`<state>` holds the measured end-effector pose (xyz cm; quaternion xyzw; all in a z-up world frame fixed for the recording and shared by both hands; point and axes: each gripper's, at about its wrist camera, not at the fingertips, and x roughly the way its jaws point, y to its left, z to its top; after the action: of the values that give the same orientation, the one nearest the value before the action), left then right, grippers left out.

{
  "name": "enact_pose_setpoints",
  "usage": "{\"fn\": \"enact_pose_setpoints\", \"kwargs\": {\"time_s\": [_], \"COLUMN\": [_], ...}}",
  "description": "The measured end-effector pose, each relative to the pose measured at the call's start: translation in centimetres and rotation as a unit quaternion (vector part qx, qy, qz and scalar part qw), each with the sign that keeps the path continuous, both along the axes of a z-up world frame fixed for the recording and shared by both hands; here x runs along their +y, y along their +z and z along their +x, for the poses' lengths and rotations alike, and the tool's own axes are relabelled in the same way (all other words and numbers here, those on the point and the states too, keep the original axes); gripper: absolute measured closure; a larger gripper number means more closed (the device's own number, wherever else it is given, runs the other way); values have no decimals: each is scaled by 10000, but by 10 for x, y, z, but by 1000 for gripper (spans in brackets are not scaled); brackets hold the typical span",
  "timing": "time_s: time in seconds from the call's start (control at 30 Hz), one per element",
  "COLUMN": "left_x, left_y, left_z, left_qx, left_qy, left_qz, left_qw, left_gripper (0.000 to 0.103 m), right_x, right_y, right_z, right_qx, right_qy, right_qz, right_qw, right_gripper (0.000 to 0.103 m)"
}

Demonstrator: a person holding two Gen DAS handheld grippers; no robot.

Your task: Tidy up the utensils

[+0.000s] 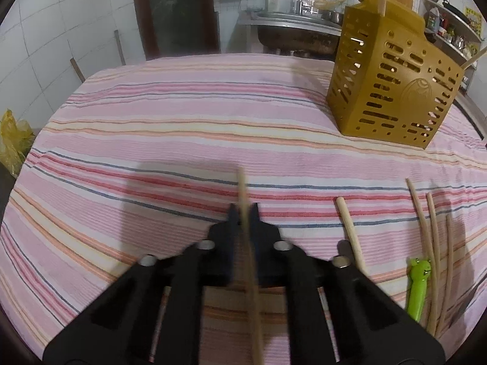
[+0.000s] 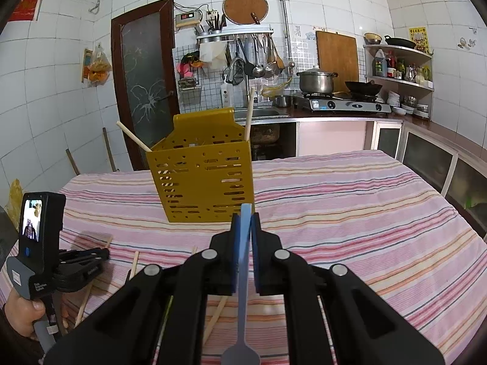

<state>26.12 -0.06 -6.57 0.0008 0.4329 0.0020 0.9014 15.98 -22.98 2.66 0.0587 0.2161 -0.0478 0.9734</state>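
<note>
Black jaws of the left hand-held gripper (image 1: 243, 213) pinch one wooden chopstick (image 1: 245, 200) lengthwise, lifted off the table (image 1: 152, 140), probably so it can drop tip-first into the holder. Likewise the right hand-held gripper (image 2: 246, 217) is pressed onto a blue spoon (image 2: 244, 273), bowl hanging toward the camera. Just right of the left one lie four loose chopsticks (image 1: 350, 231) and a green frog-faced utensil (image 1: 419, 286), waiting their turn. Farther off stands the gold slotted utensil holder (image 1: 392, 91), with two chopsticks (image 2: 249, 112) already leaning inside
</note>
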Motion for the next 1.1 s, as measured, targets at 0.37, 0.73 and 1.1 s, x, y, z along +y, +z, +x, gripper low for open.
{"fn": "enact_pose_setpoints", "kwargs": {"time_s": [0.37, 0.73, 1.1], "left_x": [11, 16, 19], "left_y": [54, 100, 107], "left_z": [-46, -99, -111], "left_qx": [-1299, -2388, -2592], "left_qy": [104, 191, 104], "left_qz": [-392, -599, -689], "left_qw": [9907, 9690, 9633], "left_gripper": [98, 98, 98], "right_x": [2, 3, 2], "right_y": [4, 9, 12], "right_z": [-12, -24, -31], "right_qx": [-160, -360, -506], "right_qy": [-12, -11, -44], "right_qz": [-78, -70, -75], "right_qw": [9998, 9993, 9987], "right_gripper": [95, 96, 96]}}
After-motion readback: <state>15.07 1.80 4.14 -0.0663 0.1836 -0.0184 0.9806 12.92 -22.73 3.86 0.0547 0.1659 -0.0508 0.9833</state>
